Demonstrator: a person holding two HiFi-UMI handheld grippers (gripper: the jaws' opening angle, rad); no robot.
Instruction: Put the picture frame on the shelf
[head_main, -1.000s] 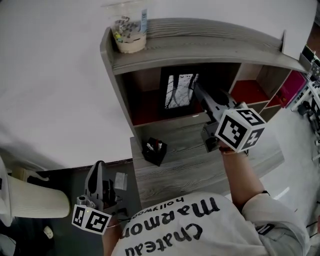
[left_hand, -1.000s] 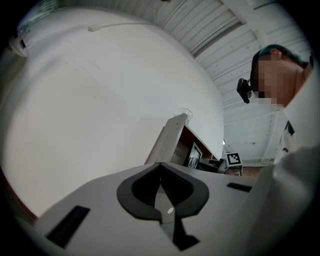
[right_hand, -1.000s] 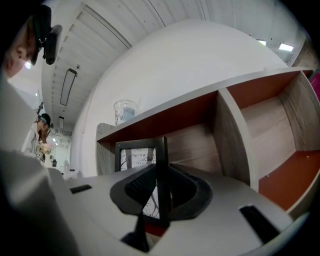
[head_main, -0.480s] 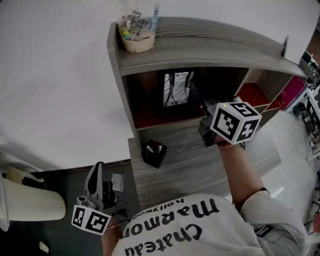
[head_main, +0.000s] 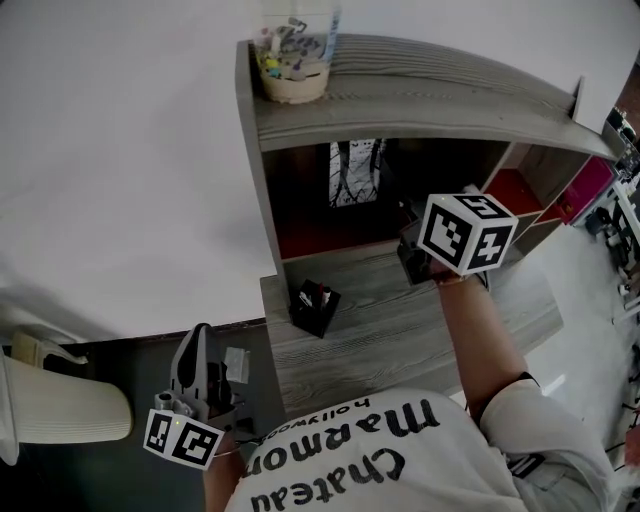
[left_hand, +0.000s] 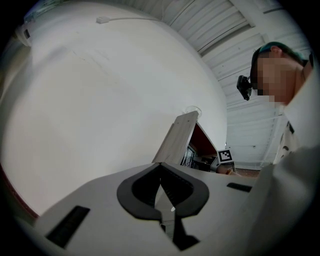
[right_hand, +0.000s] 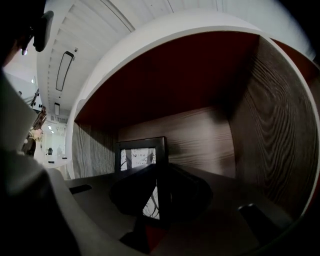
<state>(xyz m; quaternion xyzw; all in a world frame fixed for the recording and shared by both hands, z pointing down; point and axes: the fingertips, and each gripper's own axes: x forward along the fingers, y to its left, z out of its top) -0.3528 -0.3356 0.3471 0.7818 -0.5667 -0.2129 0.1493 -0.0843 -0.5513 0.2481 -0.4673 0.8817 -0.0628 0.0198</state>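
The black picture frame (head_main: 354, 173) (right_hand: 141, 154) stands upright at the back of a dark, red-floored compartment of the grey wooden shelf (head_main: 420, 92). My right gripper (head_main: 408, 218) (right_hand: 157, 171) is in front of that compartment, a short way back from the frame and pointing at it. Its jaws are shut and hold nothing. My left gripper (head_main: 199, 338) (left_hand: 161, 168) hangs low at the left beside the desk, shut and empty, aimed at the white wall.
A clear cup of small items (head_main: 295, 60) sits on the shelf top. A black pen holder (head_main: 313, 305) stands on the grey desk (head_main: 400, 335) below the compartment. More red compartments (head_main: 512, 185) lie to the right. A white chair (head_main: 60, 412) is at the lower left.
My right gripper has drawn back out of the compartment toward the person, away from the frame, which stays standing inside. The left gripper has not moved.
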